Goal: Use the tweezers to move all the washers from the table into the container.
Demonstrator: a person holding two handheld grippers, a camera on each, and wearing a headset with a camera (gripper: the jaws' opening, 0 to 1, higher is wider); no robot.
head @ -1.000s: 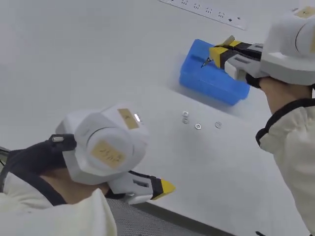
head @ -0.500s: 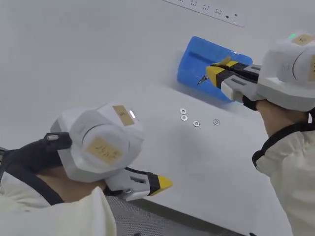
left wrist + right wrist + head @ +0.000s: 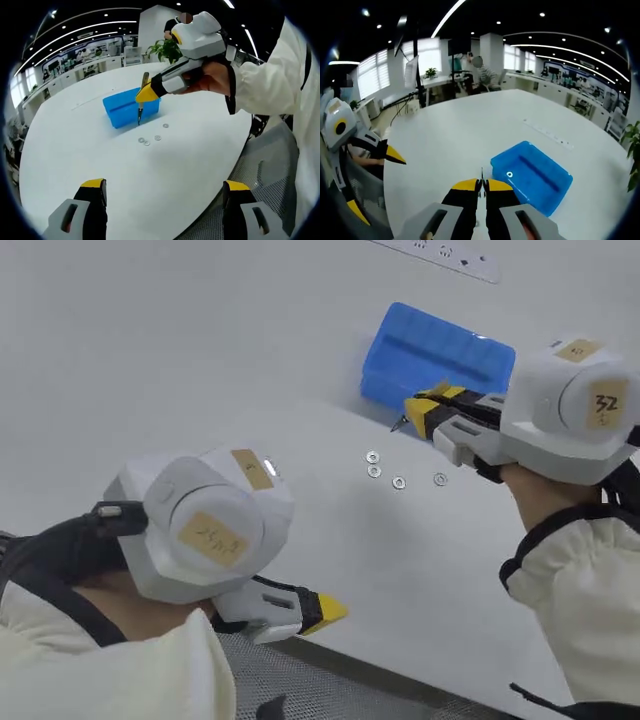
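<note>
Several small metal washers (image 3: pixel 399 482) lie in a loose row on the white table (image 3: pixel 200 360), in front of the blue container (image 3: pixel 435 350). My right gripper (image 3: pixel 422 416) is shut on thin tweezers (image 3: pixel 399 424), whose tip hangs just off the container's near edge, above and behind the washers. In the right gripper view the tweezers (image 3: pixel 481 175) stick out of the shut jaws, and one washer (image 3: pixel 509 174) lies inside the container (image 3: pixel 535 177). My left gripper (image 3: pixel 165 200) stands wide open and holds nothing, low at the table's near edge (image 3: pixel 325 612). It looks at the washers (image 3: pixel 147 143) and the tweezers (image 3: pixel 138 116).
A white power strip (image 3: pixel 440 252) lies on the table beyond the container. A grey mesh surface (image 3: pixel 300 685) lies below the table's near edge. In the right gripper view a person (image 3: pixel 480 72) sits at a far desk.
My right gripper has carried the tweezers from above the container to its near edge, closer to the washers. The left gripper has stayed put. The head camera has shifted.
</note>
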